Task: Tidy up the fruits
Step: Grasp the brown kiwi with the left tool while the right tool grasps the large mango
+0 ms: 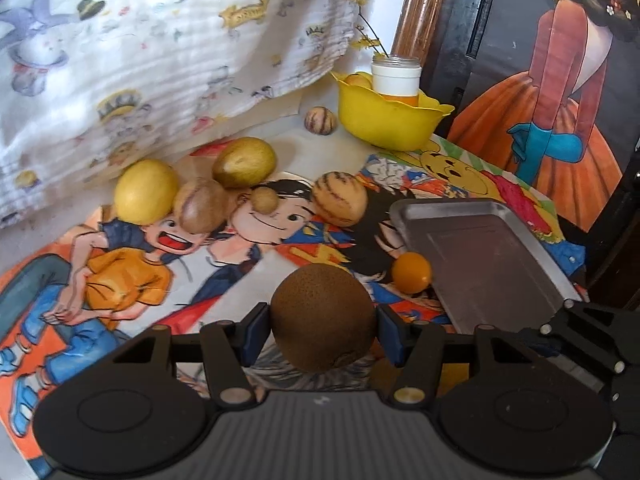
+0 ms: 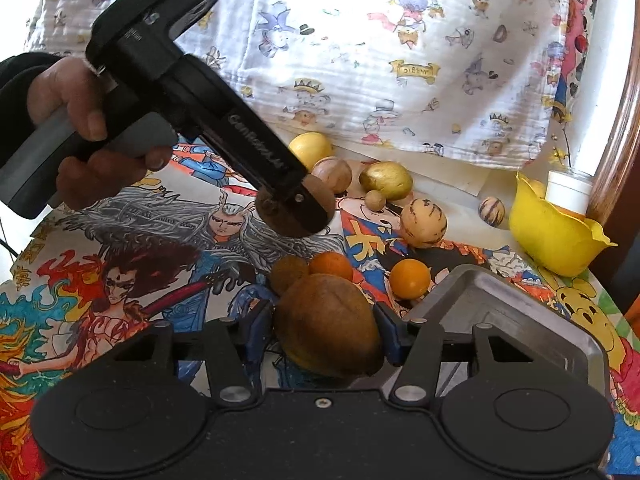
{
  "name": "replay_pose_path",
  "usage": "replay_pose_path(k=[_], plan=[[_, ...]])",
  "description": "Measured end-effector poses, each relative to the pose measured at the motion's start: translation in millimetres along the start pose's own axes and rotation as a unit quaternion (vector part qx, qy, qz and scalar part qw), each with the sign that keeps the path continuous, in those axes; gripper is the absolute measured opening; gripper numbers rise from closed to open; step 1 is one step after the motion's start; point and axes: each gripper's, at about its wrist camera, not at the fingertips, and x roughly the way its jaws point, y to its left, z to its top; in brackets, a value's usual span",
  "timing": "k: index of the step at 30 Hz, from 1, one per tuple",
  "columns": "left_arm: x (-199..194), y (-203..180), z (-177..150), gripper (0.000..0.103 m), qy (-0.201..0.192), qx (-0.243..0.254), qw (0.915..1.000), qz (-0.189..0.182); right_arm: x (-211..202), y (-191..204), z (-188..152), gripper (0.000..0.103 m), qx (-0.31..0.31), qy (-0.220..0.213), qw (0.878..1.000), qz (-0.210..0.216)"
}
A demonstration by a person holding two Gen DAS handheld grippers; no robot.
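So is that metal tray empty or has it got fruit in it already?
Empty. The metal tray shows only bare grey floor in both views; the nearest small orange fruit lies on the cloth beside its rim.

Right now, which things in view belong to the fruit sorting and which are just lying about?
Job: kiwi in left tool; brown fruit in right tool; metal tray; yellow bowl; loose fruit, such as the orange.
Lying about: patterned cloth; white jar; cartoon mat.

a home – cartoon tablecloth point(image 1: 120, 264), printed cotton blanket point(image 1: 160, 60), wooden chair back point(image 1: 420, 4).
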Motion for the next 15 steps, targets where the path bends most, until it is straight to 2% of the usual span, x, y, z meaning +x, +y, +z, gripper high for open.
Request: replay_pose_path(k=[9, 15], plan=[[-2.5, -5.6, 1.1, 0.061, -0.006, -0.006, 1.0000, 0.001, 10.8, -1.6, 0.0, 0.057, -0.007, 0.026, 1.000, 0.013], [-1.7, -3.9, 1.7, 0.061, -0.005, -0.012, 0.9999, 0.002, 9.7, -4.3, -1.9, 0.056, 0.010, 0.017, 1.000, 0.014]])
